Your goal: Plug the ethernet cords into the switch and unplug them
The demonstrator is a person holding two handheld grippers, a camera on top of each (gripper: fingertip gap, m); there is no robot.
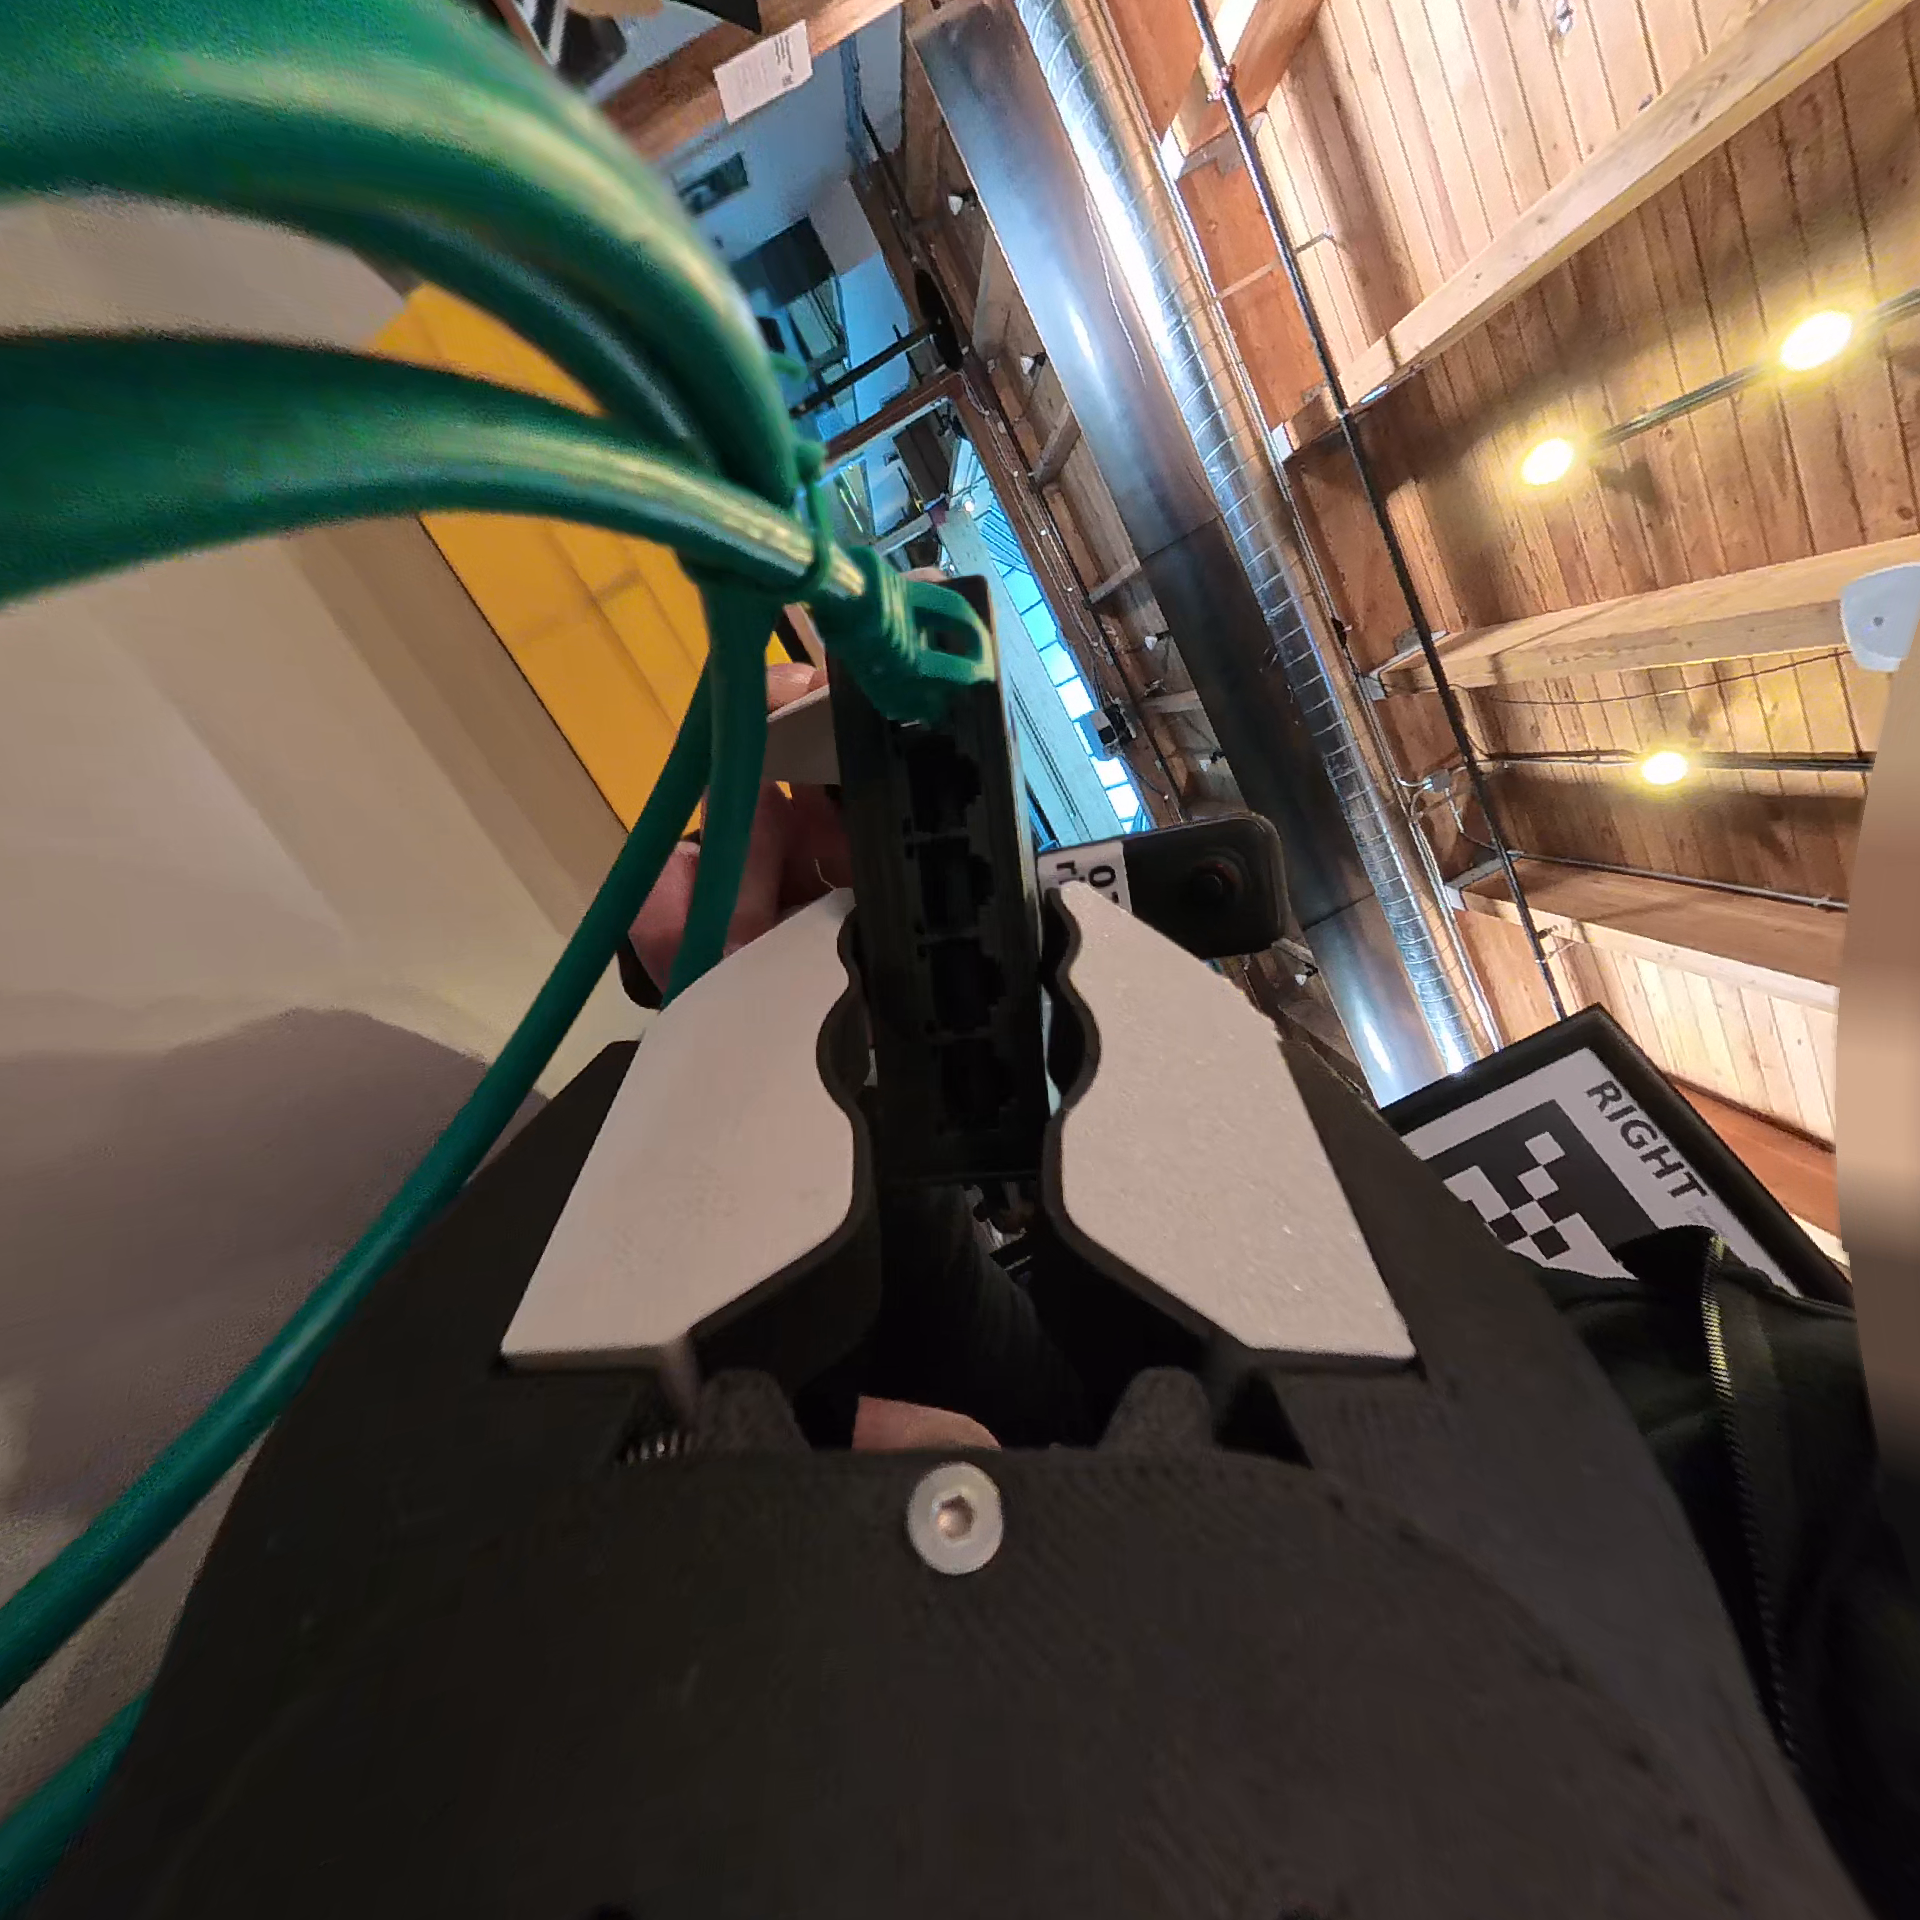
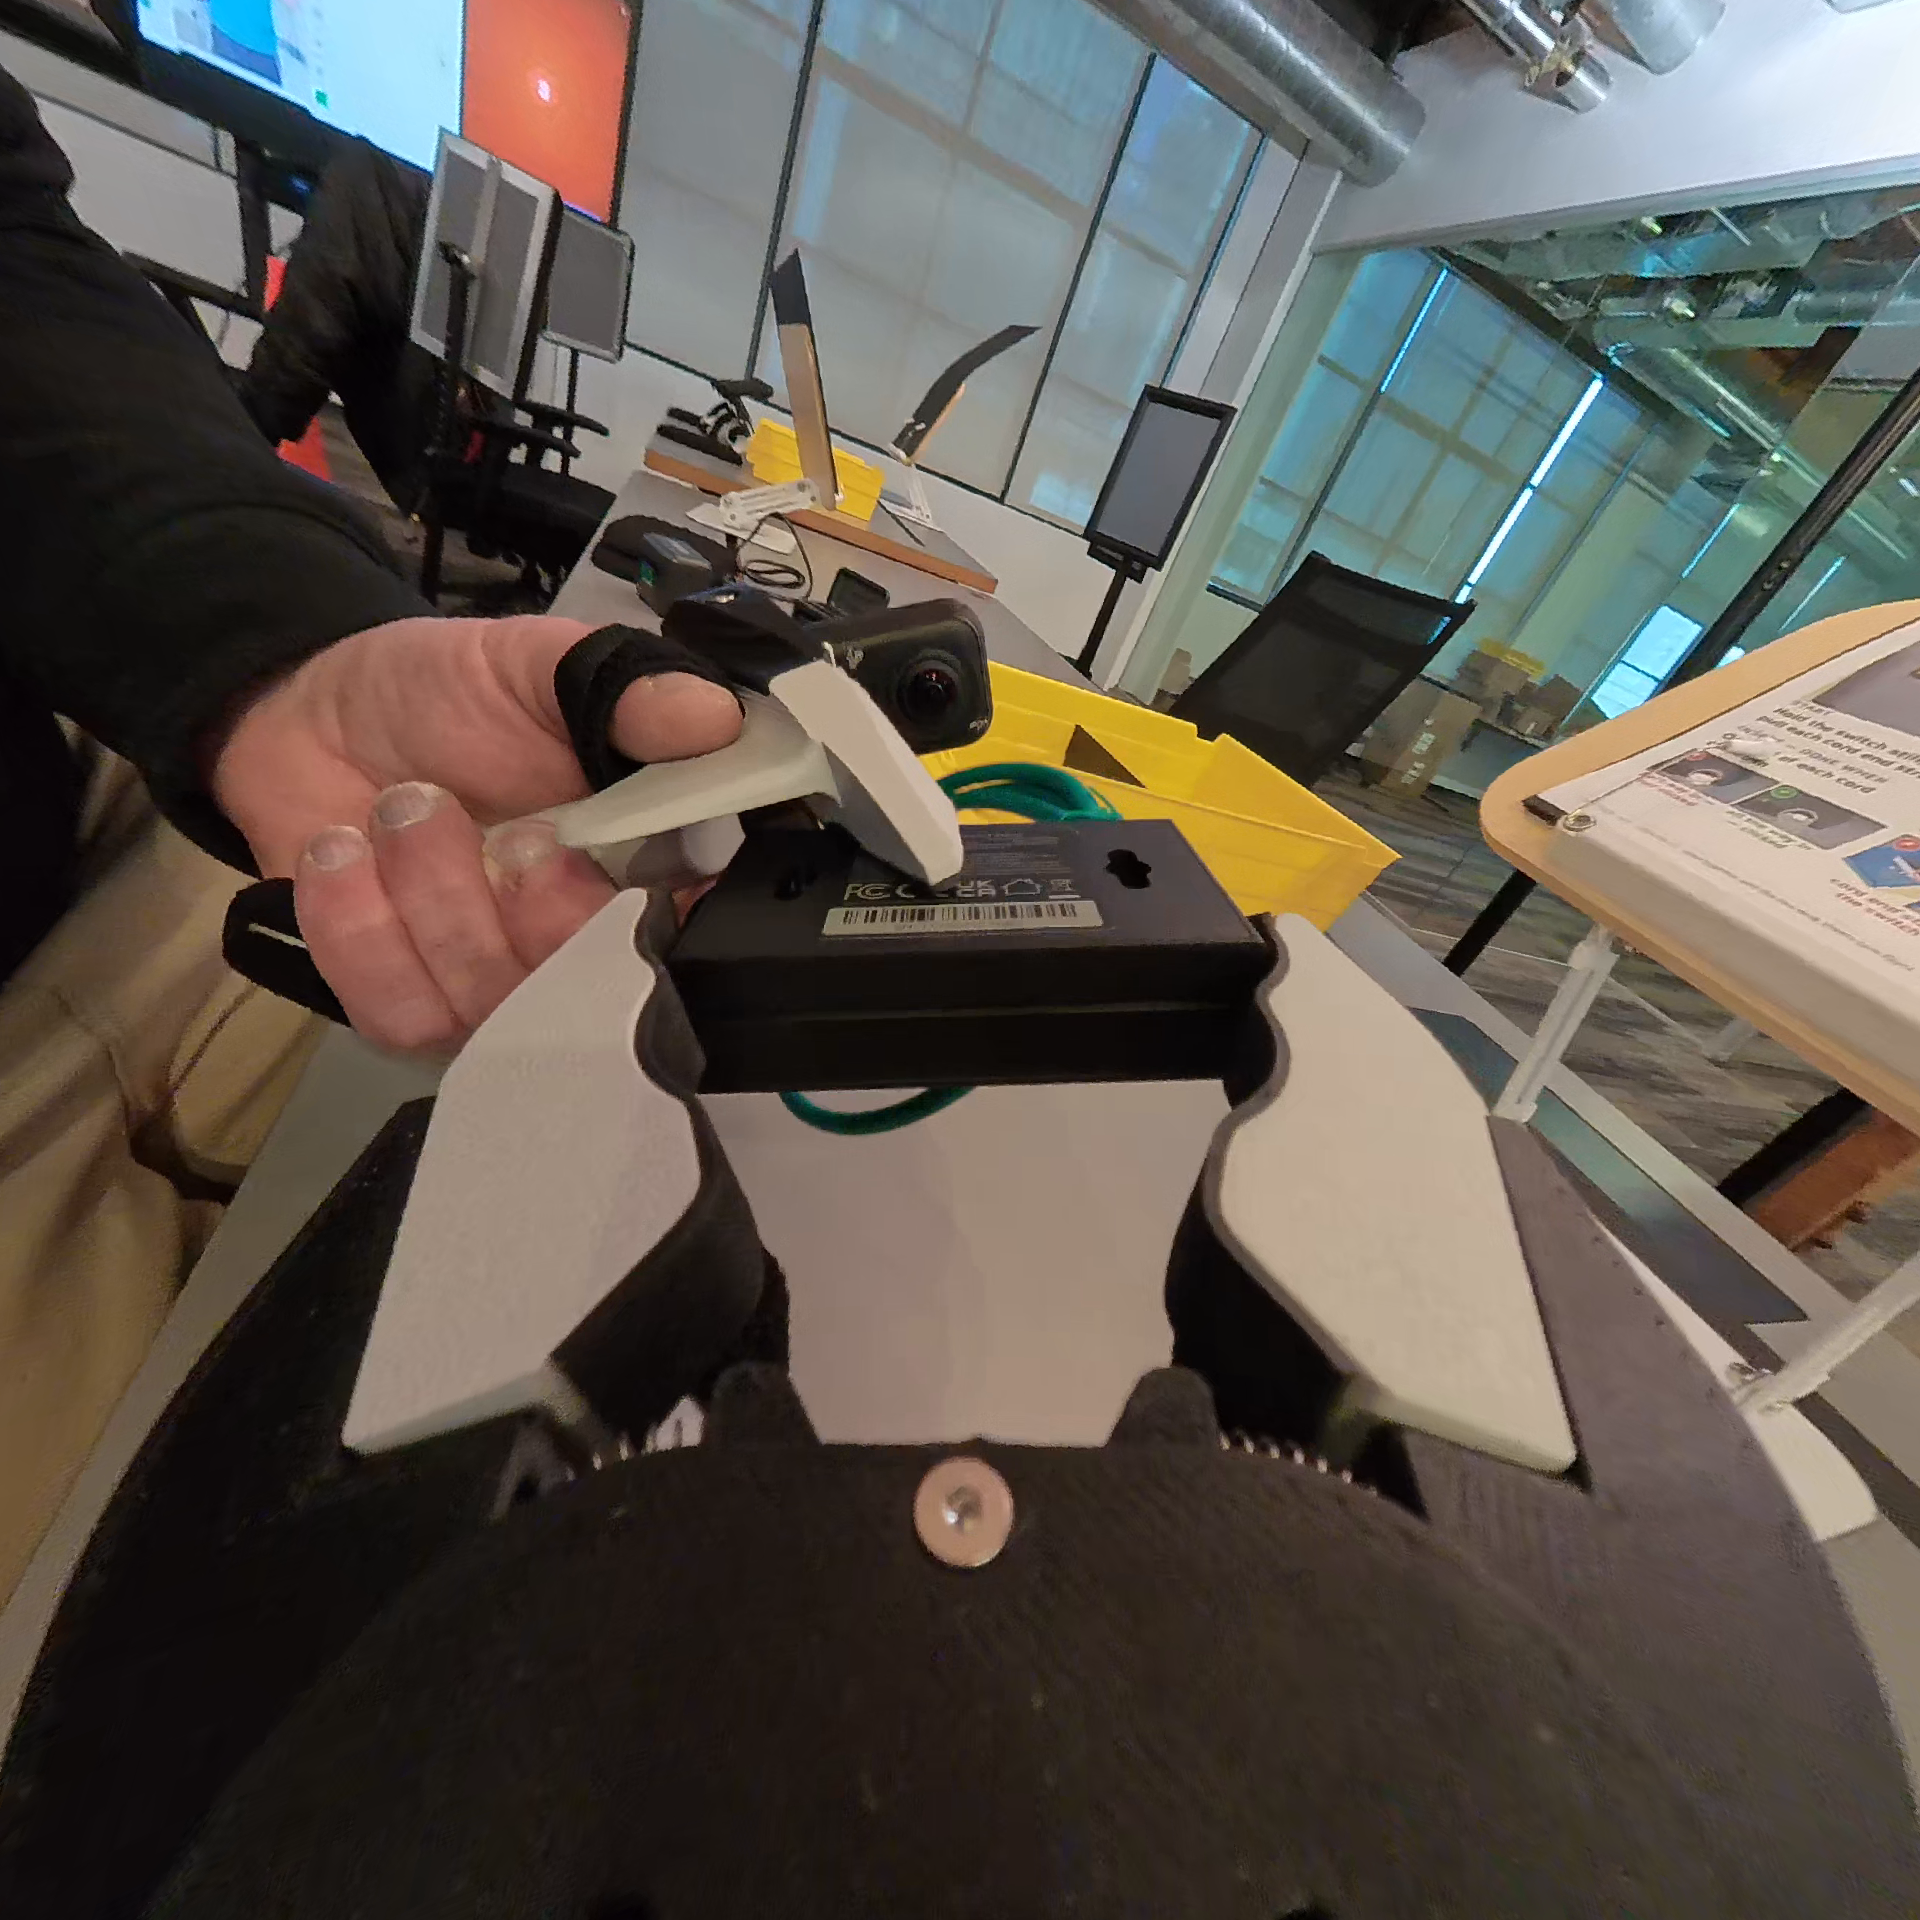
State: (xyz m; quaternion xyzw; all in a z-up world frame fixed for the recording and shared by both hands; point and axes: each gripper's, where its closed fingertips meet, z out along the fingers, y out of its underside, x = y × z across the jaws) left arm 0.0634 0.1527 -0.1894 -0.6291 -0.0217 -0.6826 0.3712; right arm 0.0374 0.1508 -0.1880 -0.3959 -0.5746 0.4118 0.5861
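Observation:
The black ethernet switch (image 1: 956, 987) is held up in the air between both grippers. My left gripper (image 1: 951, 925) is shut across its thin sides, with the row of ports facing this camera. One green ethernet plug (image 1: 904, 644) sits in the far end port; the other ports show empty. Green cords (image 1: 312, 447) loop off to the left, tied in a bundle. In the right wrist view the switch (image 2: 966, 966) shows its labelled underside. My right gripper (image 2: 956, 956) is shut on its two short ends. The left gripper's finger (image 2: 883, 790) lies on top of it.
A person's hand (image 2: 416, 790) holds the left gripper. A yellow bin (image 2: 1226, 810) with a green cord (image 2: 1023, 790) sits behind the switch on the grey table (image 2: 312, 1122). An instruction board (image 2: 1714, 831) on a stand is at the right. Ceiling beams fill the left wrist view.

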